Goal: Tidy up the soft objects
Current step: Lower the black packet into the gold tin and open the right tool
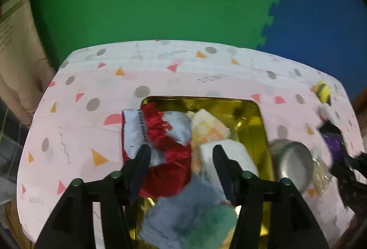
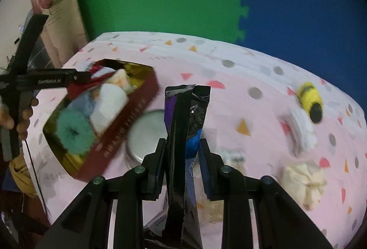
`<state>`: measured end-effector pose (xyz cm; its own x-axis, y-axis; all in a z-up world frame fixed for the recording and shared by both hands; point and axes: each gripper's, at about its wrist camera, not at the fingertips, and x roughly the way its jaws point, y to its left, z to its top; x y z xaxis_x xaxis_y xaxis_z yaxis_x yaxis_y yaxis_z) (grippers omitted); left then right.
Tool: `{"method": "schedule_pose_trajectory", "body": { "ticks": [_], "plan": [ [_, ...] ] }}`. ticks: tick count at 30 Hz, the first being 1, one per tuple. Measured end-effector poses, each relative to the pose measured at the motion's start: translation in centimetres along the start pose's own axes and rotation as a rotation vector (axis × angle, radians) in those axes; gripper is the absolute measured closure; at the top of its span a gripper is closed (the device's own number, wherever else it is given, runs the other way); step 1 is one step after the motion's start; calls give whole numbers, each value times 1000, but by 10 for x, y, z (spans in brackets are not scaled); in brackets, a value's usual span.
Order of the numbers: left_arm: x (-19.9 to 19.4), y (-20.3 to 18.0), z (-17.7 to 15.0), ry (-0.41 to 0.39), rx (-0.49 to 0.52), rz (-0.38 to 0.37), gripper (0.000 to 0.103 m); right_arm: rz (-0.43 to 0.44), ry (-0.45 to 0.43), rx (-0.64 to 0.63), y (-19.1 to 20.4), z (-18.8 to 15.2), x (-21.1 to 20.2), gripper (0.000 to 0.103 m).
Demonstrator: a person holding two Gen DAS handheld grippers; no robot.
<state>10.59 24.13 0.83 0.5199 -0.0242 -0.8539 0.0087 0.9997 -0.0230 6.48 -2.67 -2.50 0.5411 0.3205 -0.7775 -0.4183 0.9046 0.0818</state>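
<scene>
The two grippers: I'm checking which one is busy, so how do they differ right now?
The left gripper stands open above the gold-lined red tin, holding nothing; the right gripper is shut on a black-and-purple foil packet, held upright above the pink patterned tablecloth. Both are black, two-fingered and hand-held.

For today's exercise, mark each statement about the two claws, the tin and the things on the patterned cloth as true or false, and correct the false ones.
1. The right claw grips a dark foil packet. True.
2. The left claw is clamped on the red cloth. False: its jaws stand open above it.
3. The teal pom-pom lies inside the tin. True.
4. The yellow-and-black bee toy lies in the tin. False: it lies on the cloth, apart from the tin.
5. A round metal lid lies beside the tin. True.
</scene>
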Motion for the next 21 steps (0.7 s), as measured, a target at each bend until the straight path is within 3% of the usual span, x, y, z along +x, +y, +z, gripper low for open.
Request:
{"method": "schedule_pose_trajectory", "body": {
  "ticks": [6, 14, 21],
  "plan": [
    [-34, 11, -9, -31, -41, 5, 45, 81, -18, -29, 35, 23, 6, 78],
    [-97, 42, -47, -105, -99, 107, 45, 175, -4, -55, 92, 57, 31, 78],
    [-118, 64, -70, -119, -150, 143, 45, 157, 34, -15, 122, 68, 63, 78]
  ]
}}
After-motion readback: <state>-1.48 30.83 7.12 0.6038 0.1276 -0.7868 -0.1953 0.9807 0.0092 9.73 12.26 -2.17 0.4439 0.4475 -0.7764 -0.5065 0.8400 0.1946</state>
